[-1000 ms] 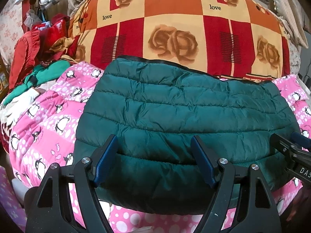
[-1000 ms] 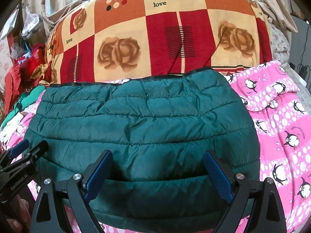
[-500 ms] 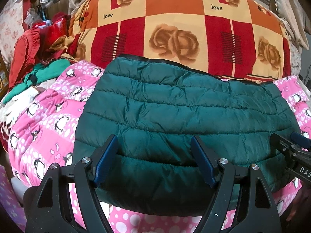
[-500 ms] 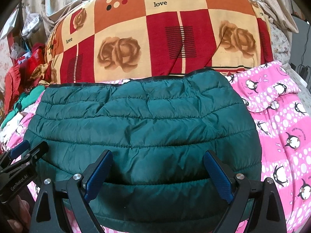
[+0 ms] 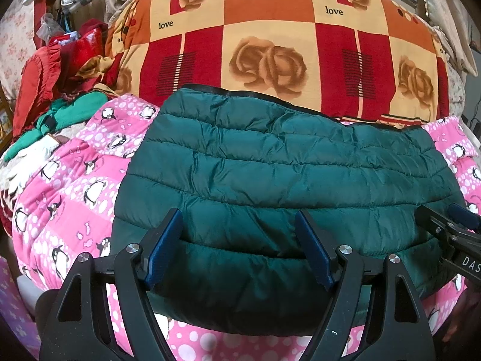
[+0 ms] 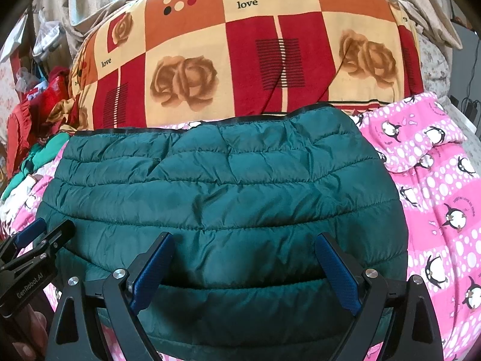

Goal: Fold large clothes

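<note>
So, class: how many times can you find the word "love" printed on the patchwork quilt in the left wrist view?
2: one "love" upper left, another upper right of the quilt. More may be hidden.

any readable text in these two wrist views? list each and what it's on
"love": printed several times on the rose-patterned quilt.
"DAS": cut off by the frame edge, on the right gripper in the left wrist view.
"GenRobot.AI": on the left gripper in the right wrist view.
Small print on the pink penguin blanket: too small to read.
</note>
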A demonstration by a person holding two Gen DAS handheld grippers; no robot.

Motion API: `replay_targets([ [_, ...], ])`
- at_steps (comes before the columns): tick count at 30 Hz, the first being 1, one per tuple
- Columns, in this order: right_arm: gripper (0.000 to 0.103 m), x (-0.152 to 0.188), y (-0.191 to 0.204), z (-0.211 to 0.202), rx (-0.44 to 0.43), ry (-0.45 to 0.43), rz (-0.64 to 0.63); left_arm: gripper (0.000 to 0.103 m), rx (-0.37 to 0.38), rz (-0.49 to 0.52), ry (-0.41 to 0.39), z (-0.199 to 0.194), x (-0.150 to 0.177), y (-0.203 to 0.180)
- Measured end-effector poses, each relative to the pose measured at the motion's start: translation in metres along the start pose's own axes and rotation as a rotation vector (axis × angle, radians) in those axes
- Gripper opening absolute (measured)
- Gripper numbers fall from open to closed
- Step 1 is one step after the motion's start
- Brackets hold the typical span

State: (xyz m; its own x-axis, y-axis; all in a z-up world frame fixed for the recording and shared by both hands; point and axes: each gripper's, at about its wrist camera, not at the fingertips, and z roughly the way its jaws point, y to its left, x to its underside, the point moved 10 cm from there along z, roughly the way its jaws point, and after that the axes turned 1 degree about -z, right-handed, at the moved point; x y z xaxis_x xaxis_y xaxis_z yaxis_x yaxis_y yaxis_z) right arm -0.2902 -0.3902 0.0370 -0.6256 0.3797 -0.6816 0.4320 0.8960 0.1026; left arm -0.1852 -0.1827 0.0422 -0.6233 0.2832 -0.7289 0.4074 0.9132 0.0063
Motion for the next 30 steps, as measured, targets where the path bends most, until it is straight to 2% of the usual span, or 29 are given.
replay_targets([
  [30, 0.093, -0.009, -0.013, 0.014, 0.009, 0.013, 0.017, 0.077, 0.032, 0.039, -0.021, 0.012, -0.014, -0.014],
])
